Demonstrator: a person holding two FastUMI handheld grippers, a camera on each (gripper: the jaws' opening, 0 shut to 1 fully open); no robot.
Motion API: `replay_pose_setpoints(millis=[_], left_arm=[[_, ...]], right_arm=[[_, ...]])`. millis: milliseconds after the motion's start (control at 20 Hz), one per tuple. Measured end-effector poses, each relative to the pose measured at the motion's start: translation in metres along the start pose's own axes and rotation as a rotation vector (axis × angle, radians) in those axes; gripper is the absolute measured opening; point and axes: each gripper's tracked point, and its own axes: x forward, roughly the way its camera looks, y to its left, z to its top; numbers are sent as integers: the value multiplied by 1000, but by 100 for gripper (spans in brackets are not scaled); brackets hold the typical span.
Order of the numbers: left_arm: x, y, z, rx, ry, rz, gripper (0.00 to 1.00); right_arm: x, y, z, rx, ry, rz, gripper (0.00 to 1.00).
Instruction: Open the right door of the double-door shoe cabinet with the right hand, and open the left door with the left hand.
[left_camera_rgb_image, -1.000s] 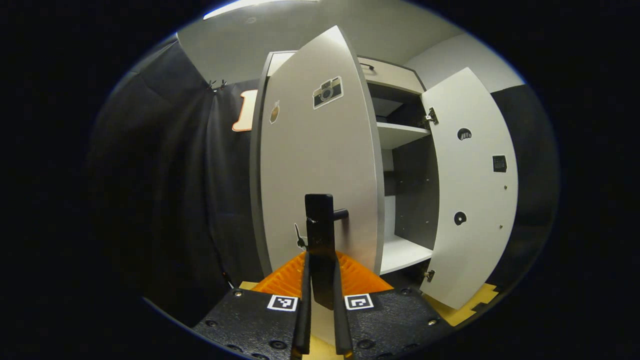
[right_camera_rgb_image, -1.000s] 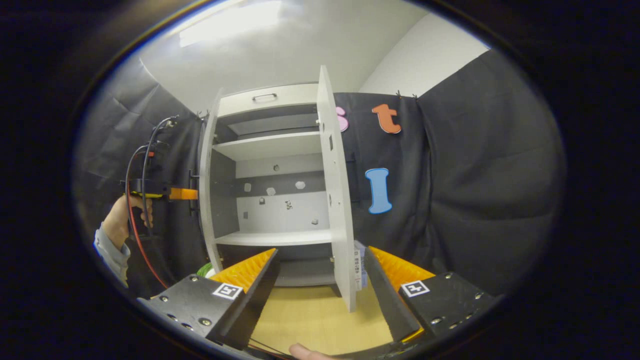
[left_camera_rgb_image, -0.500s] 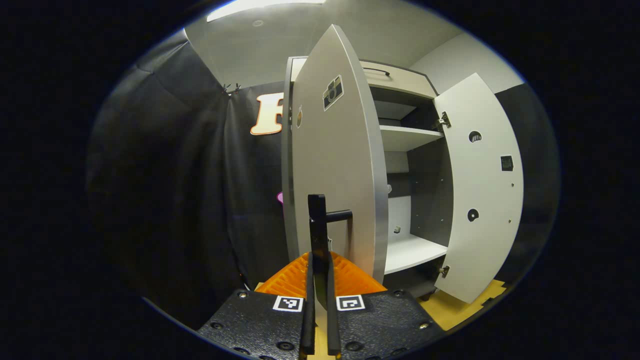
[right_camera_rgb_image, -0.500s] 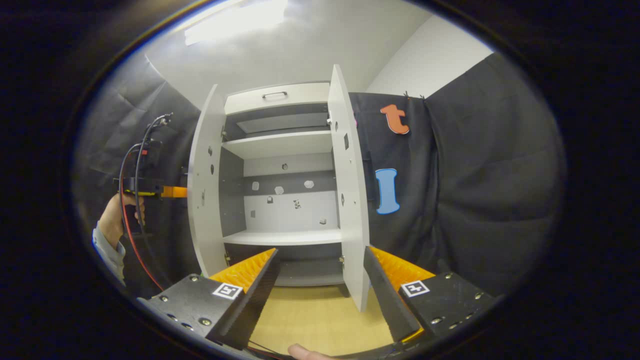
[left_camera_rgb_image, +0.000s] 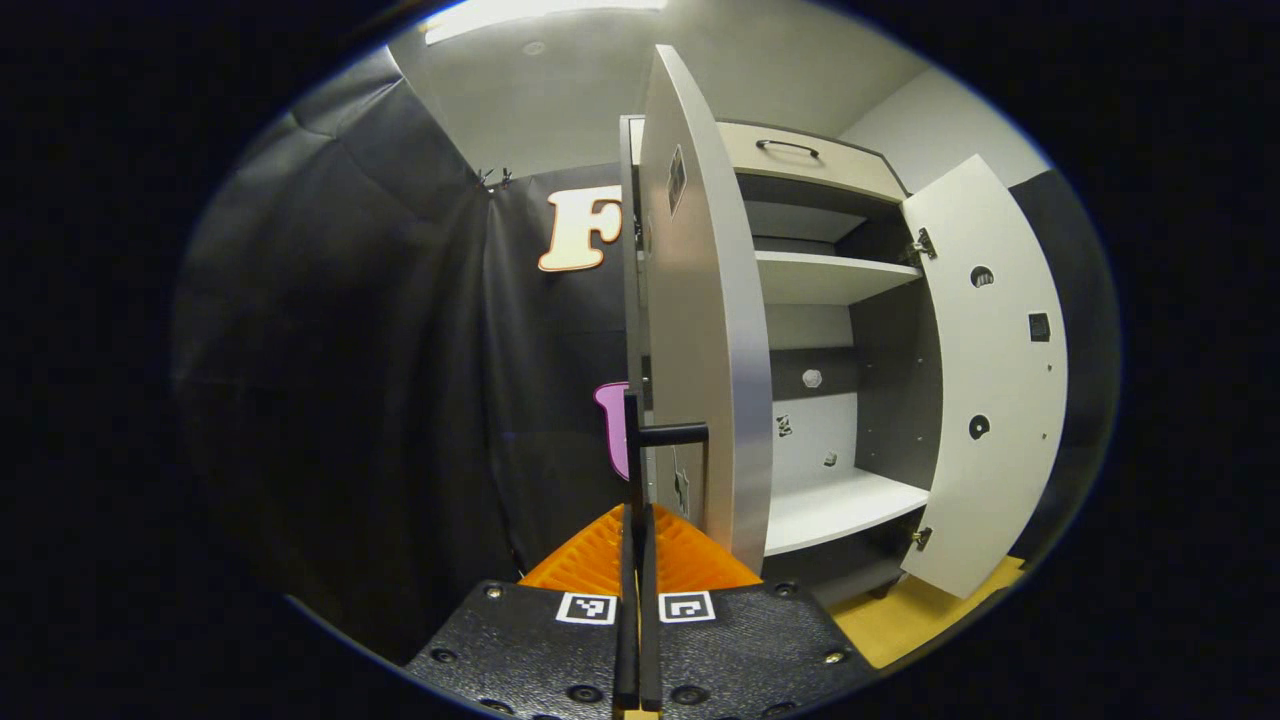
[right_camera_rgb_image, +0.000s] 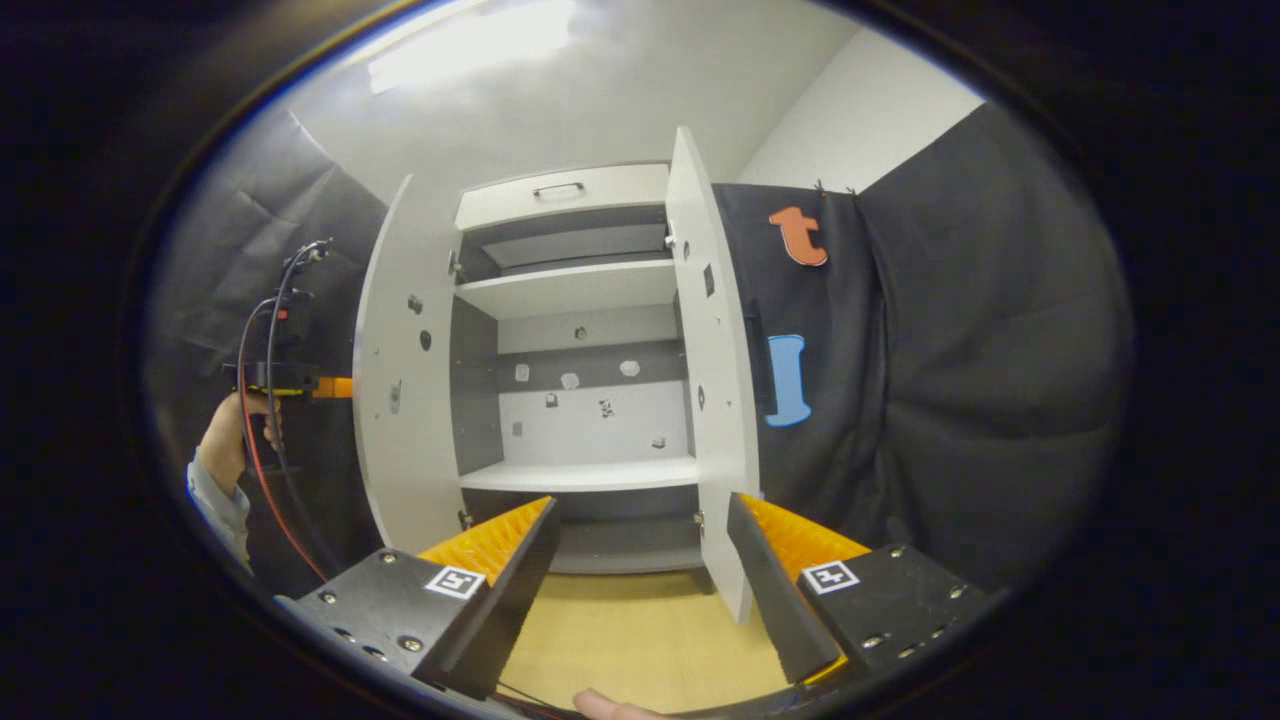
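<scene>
Left claw (left_camera_rgb_image: 637, 530) apparently pinching left door (left_camera_rgb_image: 700, 300) handle (left_camera_rgb_image: 640, 450), right claw (right_camera_rgb_image: 640, 560) agape

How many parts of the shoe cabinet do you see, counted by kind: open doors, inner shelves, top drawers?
Open doors: 2 (left door, right door)
Inner shelves: 2 (upper shelf, lower shelf)
Top drawers: 1 (drawer)
Total: 5

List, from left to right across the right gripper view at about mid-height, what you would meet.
A person's hand holding the left tool → white left cabinet door swung open → open cabinet interior with white shelf → white right cabinet door swung open → black cloth booth wall.
</scene>
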Motion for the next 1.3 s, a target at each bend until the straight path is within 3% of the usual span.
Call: replay_pose_setpoints(millis=[300, 800, 950, 1000, 1150, 1300], left_arm=[[0, 8, -3, -28, -3, -64, 0], [-7, 12, -12, -40, 28, -21, 5], [-12, 25, -11, -22, 0, 28, 37], [-16, 25, -12, -34, 1, 32, 43], [-34, 27, -13, -40, -1, 46, 77], [-56, 22, -13, -36, 5, 61, 88]], right_arm=[[3, 9, -6, -9, 14, 14, 99], [4, 4, -10, -8, 19, 8, 99], [5, 4, -11, -10, 20, 8, 99], [5, 4, -11, -12, 21, 8, 99], [7, 5, -13, -14, 25, 8, 99], [8, 7, -14, -12, 29, 9, 99]])
